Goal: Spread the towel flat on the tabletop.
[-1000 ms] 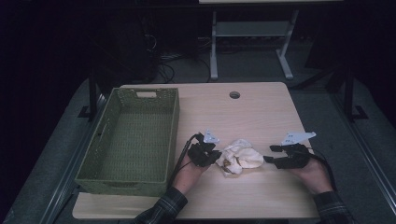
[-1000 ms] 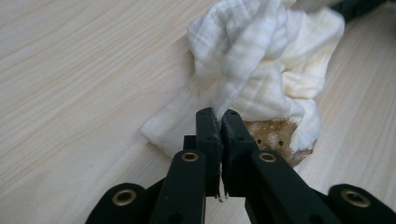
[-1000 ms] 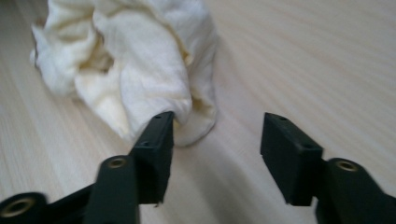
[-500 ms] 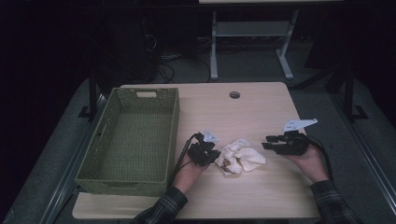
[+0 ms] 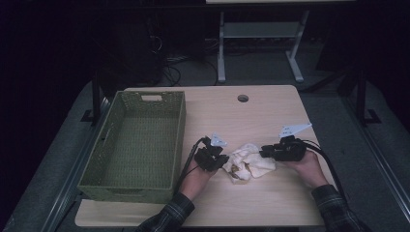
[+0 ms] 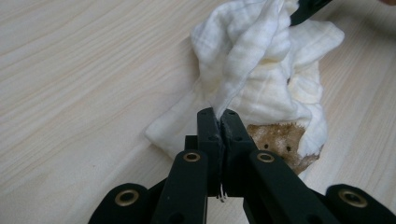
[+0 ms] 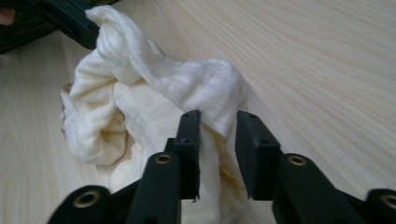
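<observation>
My left gripper (image 6: 219,122) pinches a fold of the crumpled cloth (image 5: 249,162) on the table (image 5: 270,111). My right gripper (image 7: 215,126) has just been closing around the opposite bunch, seemingly not yet clamped; the cloth lies between both.

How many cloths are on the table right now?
1. A single crumpled cream cloth lies on the table between the left gripper, which pinches a fold of it, and the right gripper, right of the green basket. More could be bundled inside.
</observation>
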A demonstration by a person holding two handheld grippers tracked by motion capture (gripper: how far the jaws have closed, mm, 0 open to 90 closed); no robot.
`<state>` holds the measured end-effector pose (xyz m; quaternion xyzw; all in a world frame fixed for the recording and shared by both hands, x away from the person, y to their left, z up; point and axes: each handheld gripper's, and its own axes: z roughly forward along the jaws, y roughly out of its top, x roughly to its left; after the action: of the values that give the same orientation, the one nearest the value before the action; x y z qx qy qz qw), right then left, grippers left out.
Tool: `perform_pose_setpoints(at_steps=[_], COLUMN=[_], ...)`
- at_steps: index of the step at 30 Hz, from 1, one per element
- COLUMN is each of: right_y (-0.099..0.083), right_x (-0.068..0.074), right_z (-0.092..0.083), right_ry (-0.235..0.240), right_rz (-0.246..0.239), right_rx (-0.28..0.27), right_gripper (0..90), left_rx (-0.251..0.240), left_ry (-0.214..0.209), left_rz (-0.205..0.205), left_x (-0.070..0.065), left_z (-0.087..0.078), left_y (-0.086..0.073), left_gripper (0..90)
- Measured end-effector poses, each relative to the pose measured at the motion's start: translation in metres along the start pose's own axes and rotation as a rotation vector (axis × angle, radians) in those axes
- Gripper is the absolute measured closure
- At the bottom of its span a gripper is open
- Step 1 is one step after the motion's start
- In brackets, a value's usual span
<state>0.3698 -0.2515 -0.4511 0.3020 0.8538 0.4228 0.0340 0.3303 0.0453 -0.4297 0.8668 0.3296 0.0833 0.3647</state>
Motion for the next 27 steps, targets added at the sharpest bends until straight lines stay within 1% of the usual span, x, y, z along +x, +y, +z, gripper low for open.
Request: perform_pose_setpoints(at_steps=[3,4,6,8,14,15,18,20,22,23,26,27], right_y=[0.002,0.004,0.006,0.008,0.013,0.013,0.013,0.013,0.014,0.013,0.011,0.010], right_x=[-0.002,-0.002,-0.003,-0.003,-0.006,-0.007,-0.007,-0.007,-0.007,-0.007,-0.009,-0.010], right_z=[0.000,-0.001,-0.004,-0.008,-0.019,-0.020,-0.023,-0.027,-0.032,-0.035,-0.041,-0.042], right_ry=[0.003,-0.001,0.006,0.001,-0.021,-0.019,-0.024,-0.032,-0.036,-0.044,-0.046,-0.050], right_rz=[-0.008,-0.015,-0.021,-0.018,-0.022,-0.020,-0.023,-0.023,-0.030,-0.026,-0.022,-0.023], right_rx=[-0.014,-0.022,-0.032,-0.044,-0.074,-0.078,-0.080,-0.086,-0.093,-0.094,-0.101,-0.099], right_gripper=[87.5,88.7,89.1,89.6,89.8,89.8,89.9,89.9,90.0,90.0,90.0,90.0], left_rx=[-0.016,-0.021,-0.031,-0.044,-0.080,-0.093,-0.110,-0.116,-0.129,-0.131,-0.141,-0.146], left_ry=[-0.001,-0.002,-0.001,0.000,0.011,0.014,0.025,0.035,0.062,0.069,0.096,0.104], left_rz=[-0.005,-0.005,-0.007,-0.016,-0.018,-0.026,-0.038,-0.041,-0.043,-0.037,-0.047,-0.058], left_x=[0.000,0.000,0.001,0.001,0.004,0.004,0.008,0.011,0.013,0.014,0.021,0.022], left_z=[-0.002,-0.003,-0.004,-0.006,-0.011,-0.011,-0.011,-0.010,-0.007,-0.007,0.000,0.003], left_y=[0.002,0.003,0.005,0.008,0.019,0.021,0.028,0.034,0.041,0.044,0.055,0.058], left_gripper=[88.0,88.0,88.0,88.0,88.0,88.0,88.0,88.1,88.0,88.0,88.1,88.1])
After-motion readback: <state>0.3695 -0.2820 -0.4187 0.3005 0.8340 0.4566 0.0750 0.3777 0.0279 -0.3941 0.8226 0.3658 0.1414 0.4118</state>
